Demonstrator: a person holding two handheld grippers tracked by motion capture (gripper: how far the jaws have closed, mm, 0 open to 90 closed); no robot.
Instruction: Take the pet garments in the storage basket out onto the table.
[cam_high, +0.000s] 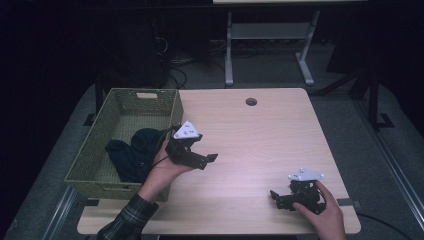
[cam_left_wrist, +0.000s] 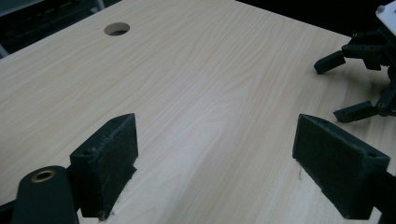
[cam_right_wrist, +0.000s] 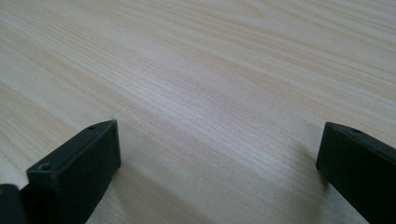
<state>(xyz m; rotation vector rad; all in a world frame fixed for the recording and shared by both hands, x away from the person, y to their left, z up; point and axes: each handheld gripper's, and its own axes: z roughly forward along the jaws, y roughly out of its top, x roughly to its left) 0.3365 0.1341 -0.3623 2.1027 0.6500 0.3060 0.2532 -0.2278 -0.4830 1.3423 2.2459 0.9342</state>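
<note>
Basket (cam_high: 102, 131), green and woven, sits at the worktop's (cam_high: 260, 145) left edge, reaching from the far left corner most of the way to the near one. Inside it, against the near right wall, lies a dark cloth (cam_high: 131, 150). Just beside that wall the left gripper (cam_high: 206, 161) hangs with jaws spread wide, gripping nothing. Near the worktop's near right corner the right gripper (cam_high: 276, 198) rests, jaws likewise wide apart and bare.

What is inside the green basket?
A dark cloth lies bunched in the basket, near the left gripper. The rest of the basket floor looks bare. Anything under the cloth is covered, so it cannot be seen.
</note>
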